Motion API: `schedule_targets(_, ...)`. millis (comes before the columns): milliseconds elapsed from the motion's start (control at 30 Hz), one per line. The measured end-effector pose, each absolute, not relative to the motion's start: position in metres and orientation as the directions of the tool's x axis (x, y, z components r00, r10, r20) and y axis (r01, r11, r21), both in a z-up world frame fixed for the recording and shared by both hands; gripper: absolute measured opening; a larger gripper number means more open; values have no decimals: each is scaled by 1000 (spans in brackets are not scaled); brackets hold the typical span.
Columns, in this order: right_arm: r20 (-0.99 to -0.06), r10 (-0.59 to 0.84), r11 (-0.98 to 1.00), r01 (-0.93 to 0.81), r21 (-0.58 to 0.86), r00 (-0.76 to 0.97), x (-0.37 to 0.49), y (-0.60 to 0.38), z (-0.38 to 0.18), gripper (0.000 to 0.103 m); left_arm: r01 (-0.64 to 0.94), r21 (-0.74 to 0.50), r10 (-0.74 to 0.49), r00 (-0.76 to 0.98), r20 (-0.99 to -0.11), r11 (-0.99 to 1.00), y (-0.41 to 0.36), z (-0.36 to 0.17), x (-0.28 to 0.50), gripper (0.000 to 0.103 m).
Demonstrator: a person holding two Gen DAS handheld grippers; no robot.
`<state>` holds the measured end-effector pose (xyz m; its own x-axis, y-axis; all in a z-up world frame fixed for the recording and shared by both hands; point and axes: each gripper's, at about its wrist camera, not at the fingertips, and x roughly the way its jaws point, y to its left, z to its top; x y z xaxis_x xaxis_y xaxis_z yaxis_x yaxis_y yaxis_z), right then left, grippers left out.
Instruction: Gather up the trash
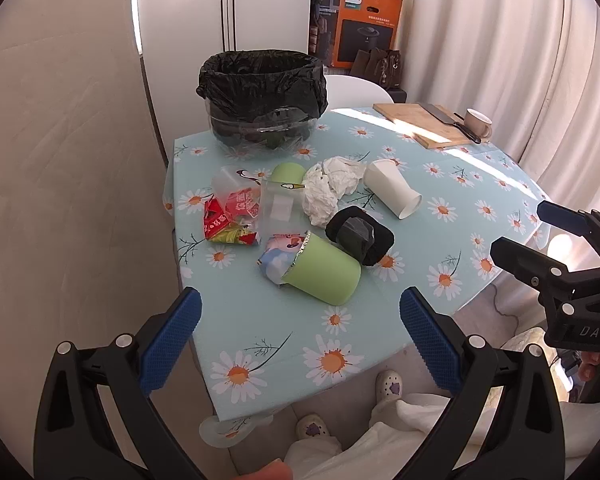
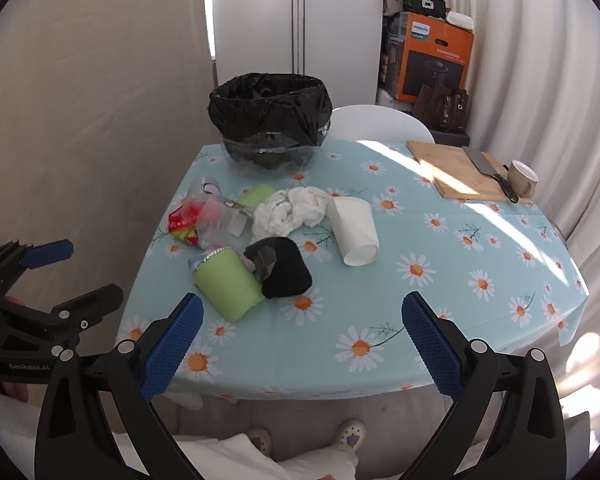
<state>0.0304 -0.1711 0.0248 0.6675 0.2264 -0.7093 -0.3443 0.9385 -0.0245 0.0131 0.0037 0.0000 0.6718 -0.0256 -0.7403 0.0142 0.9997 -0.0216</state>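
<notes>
My left gripper [image 1: 300, 336] and right gripper [image 2: 302, 338] both hover with jaws wide apart above the near edge of the daisy-print surface [image 2: 440, 280]. Trash lies mid-surface: a green cup [image 1: 320, 270], white paper cup [image 1: 392, 194], crumpled tissue [image 1: 328, 188], red wrappers [image 1: 230, 220]. A black-lined bin [image 1: 262, 96] stands behind them.

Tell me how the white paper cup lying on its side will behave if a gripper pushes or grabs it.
The white paper cup lies on its side on the tablecloth, so a push would probably roll it in a curve, since it tapers. It looks empty and thin-walled, likely light and easily crushed. Nothing touches its right side, so it may skid away.
</notes>
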Motion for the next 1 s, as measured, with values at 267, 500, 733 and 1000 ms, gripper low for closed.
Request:
schedule_targets(267, -710, 226, 941, -338, -17, 667, 33, -172, 22, 95, 24, -18, -29, 666, -745, 1000, 3, -3, 16, 97)
schedule_targets(500, -715, 232, 938, -347, -16, 660, 34, -172, 21, 95, 12, -32, -32, 654, -756, 999, 6, -6, 17, 97)
schedule_targets(733, -714, 230, 936, -352, -25, 661, 34, -170, 22, 95, 11, -31, -30, 657, -754, 999, 6, -6, 17, 97)
schedule_targets(1000, -714, 229, 935, -353, -28, 662, 34, -168, 22, 95, 5, -25, -22, 658, -753, 1000, 8, -6, 19, 97)
